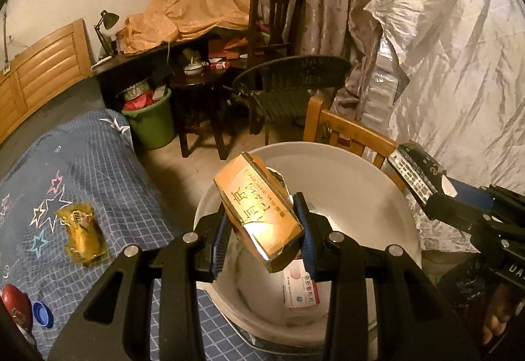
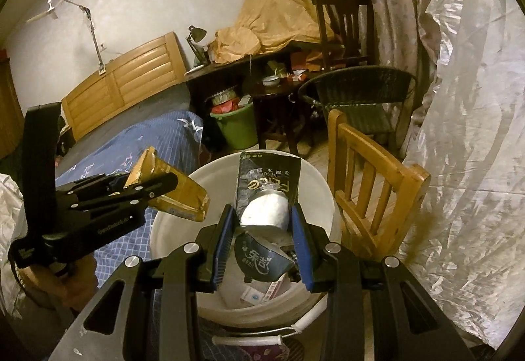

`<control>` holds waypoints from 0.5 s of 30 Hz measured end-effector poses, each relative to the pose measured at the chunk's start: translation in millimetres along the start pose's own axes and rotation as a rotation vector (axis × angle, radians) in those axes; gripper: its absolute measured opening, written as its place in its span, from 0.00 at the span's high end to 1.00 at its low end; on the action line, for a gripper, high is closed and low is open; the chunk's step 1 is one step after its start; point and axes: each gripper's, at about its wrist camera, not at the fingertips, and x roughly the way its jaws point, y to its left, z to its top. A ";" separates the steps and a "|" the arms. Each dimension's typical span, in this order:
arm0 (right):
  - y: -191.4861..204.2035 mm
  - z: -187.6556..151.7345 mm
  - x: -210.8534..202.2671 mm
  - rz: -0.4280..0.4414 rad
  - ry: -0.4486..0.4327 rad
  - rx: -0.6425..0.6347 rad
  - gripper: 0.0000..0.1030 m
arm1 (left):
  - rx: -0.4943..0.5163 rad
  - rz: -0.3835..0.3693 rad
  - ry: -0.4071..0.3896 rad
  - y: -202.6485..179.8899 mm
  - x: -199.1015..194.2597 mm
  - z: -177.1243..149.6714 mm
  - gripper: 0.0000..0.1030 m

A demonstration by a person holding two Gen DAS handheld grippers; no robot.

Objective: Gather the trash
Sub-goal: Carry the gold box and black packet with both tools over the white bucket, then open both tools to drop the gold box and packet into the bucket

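**Both grippers loaded over the bucket, drop coming up**

Left gripper [image 1: 262, 226] first: its jaws are clamped partway on an orange carton [image 1: 259, 200], blue pads pressing its long sides, and the box hangs tilted right over the mouth of the white bucket [image 1: 387, 197]. From the right wrist view that same left gripper [image 2: 154, 189] reaches in from the bed side with the carton's end poking past the bucket's near rim [image 2: 170, 220].

Over to the right gripper [image 2: 264, 223]: jaws narrowed around a dark snack bag [image 2: 269, 177] with a crumpled white lump at its lower end, held above the bucket's opening. Below it, trash already lies inside: a dark wrapper [image 2: 262, 259] and a small white-and-pink box [image 1: 300, 289].

So this looks like the drop-off step, both pieces carried and poised. The next move calls for nothing fancy: spread the jaws and let the carton and bag fall, keeping each clear of the rim so neither tips out.

Further out, work remains. A yellow packet [image 1: 82, 233] sits on the blue checked bedspread [image 1: 108, 164], and a blue bottle cap [image 1: 42, 318] lies near the red object at the lower left edge.
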 end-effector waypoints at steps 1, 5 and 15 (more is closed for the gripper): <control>0.6 0.0 2.0 0.003 0.002 0.000 0.65 | 0.003 -0.002 0.005 -0.6 2.0 -0.5 0.66; 1.8 0.0 9.8 0.020 0.012 -0.001 0.64 | 0.006 -0.002 0.015 -1.8 7.3 -2.2 0.66; 1.1 -0.4 24.1 0.017 0.018 0.018 0.36 | -0.040 0.040 0.028 10.0 11.6 -4.8 0.31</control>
